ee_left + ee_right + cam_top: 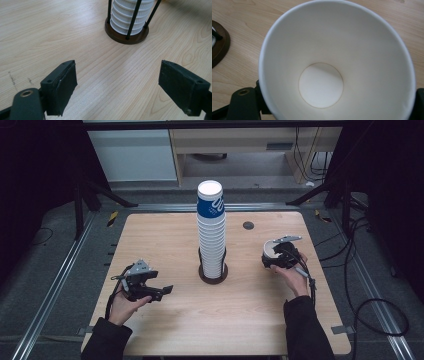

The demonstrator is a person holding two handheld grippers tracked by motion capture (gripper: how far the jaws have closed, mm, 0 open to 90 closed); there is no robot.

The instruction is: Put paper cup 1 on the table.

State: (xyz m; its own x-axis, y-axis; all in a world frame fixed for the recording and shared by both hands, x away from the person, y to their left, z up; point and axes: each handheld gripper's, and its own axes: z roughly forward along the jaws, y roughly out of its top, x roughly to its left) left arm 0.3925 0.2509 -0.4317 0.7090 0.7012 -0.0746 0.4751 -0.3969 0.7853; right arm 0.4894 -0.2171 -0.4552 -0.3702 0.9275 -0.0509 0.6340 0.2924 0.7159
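My right tool (278,256) grips a light, crushable cup (337,62) by its wall near the table's (165,240) right edge; left tool (117,87) wide, empty.

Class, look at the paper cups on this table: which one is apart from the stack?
The single white paper cup gripped between the jaws of the right tool, right of the tall stack of white paper cups in the dark round holder.

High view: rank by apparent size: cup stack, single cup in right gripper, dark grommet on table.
1. Cup stack, by far the tallest.
2. Single cup in the right gripper, partly hidden, so its rank over the gripper is unsure.
3. Dark grommet, smallest.
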